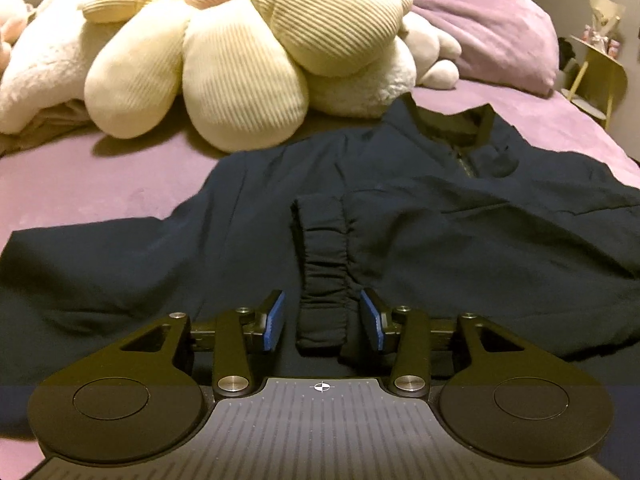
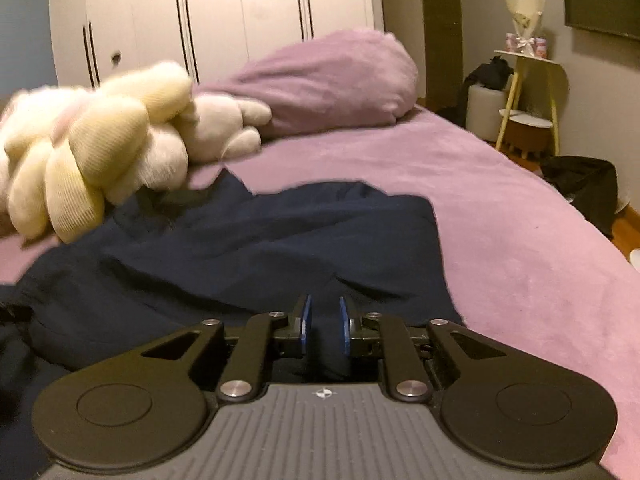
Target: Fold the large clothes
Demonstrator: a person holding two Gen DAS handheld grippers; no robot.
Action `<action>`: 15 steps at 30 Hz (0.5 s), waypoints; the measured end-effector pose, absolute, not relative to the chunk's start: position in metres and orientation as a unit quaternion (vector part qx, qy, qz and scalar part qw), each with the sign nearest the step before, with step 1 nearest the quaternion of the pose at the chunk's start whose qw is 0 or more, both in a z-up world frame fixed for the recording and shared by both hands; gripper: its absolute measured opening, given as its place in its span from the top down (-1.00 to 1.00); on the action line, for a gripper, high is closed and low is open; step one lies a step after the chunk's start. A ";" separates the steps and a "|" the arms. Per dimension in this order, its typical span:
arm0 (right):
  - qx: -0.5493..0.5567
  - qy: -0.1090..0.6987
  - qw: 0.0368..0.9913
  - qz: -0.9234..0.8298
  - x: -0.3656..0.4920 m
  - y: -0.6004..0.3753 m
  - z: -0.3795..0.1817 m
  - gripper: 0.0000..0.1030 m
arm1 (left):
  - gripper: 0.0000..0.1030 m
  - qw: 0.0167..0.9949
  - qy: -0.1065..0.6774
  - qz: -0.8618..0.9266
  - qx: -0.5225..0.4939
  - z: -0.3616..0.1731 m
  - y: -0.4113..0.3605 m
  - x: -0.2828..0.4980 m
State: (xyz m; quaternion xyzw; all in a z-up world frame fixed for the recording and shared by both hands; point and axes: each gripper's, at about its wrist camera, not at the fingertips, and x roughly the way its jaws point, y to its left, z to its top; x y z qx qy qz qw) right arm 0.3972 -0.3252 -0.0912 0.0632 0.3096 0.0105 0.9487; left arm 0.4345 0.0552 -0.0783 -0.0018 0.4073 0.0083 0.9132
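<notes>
Both hand-held grippers (image 1: 322,316) (image 2: 323,326) parted

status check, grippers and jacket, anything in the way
Left gripper open, straddling elastic cuff. Right gripper narrowly open over navy jacket. Flower plush crowds the collar end.

Each black hand-held gripper (image 1: 322,314) (image 2: 324,324) has blue pads, silver screws and a ribbed grey base.

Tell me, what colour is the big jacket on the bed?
The jacket is dark navy blue, lying on the purple bed. The left wrist view shows it best.
</notes>
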 end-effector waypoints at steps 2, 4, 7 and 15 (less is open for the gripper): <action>0.059 0.320 0.946 0.007 0.404 -0.329 -0.107 1.00 | 0.11 0.913 0.409 0.008 0.002 -0.084 0.054 0.439; 0.046 0.306 0.951 0.014 0.404 -0.330 -0.114 1.00 | 0.10 0.912 0.411 0.011 -0.008 -0.090 0.055 0.443; 0.024 0.296 0.955 0.016 0.404 -0.327 -0.120 1.00 | 0.07 0.912 0.410 0.016 -0.020 -0.095 0.057 0.448; -0.012 0.292 0.956 0.009 0.405 -0.322 -0.121 1.00 | 0.03 0.912 0.410 0.021 0.004 -0.093 0.052 0.447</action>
